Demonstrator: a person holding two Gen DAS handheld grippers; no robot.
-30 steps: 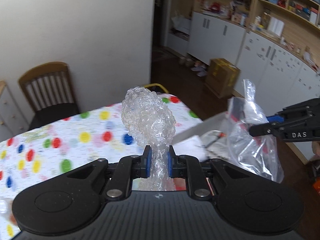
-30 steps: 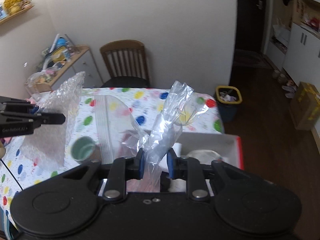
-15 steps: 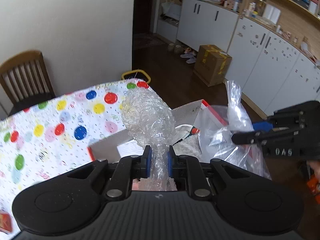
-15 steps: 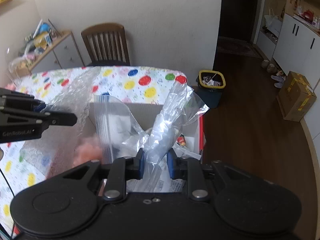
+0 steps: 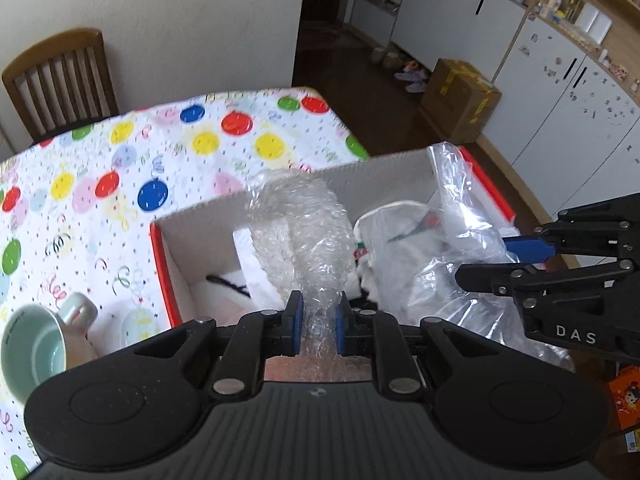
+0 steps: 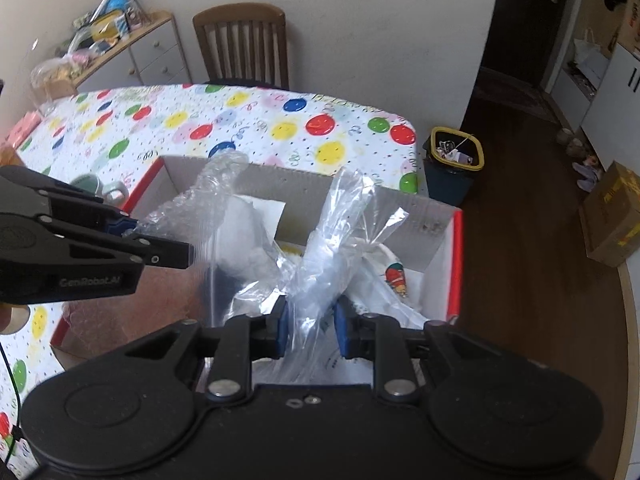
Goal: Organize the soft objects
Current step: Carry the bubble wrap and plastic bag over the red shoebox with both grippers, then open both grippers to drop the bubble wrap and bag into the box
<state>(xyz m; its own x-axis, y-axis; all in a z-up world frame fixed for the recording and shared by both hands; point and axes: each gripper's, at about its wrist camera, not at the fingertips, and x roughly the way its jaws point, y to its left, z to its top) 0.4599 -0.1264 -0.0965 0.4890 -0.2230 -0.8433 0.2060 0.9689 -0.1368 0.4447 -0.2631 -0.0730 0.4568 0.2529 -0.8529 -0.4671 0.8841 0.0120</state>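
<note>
The desk (image 5: pixel 120 184) fills most of the room in front of me, covered in a white cloth dotted with coloured balloons. A wooden chair (image 6: pixel 244 44) stands at its far side against the wall. At the desk's near edge sits an open cardboard box (image 5: pixel 384 172) with red outer sides and a plain inner wall; white soft things lie in the bottom of it. On the floor beyond the desk's corner stands a small bin (image 6: pixel 454 168) with a yellow rim.

Over the box, the left gripper (image 5: pixel 318 322) has its fingers (image 5: pixel 294 322) closed on the neck of a wad of bubble wrap (image 5: pixel 304 236), which rises above the box's left half. Beside it, the right gripper (image 6: pixel 310 326) pinches a crumpled clear plastic bag (image 6: pixel 340 240) between its blue-padded fingers, the bag hanging over the right half of the box. A pale green cup (image 5: pixel 36 344) lies tipped on the desk just left of the box.
</note>
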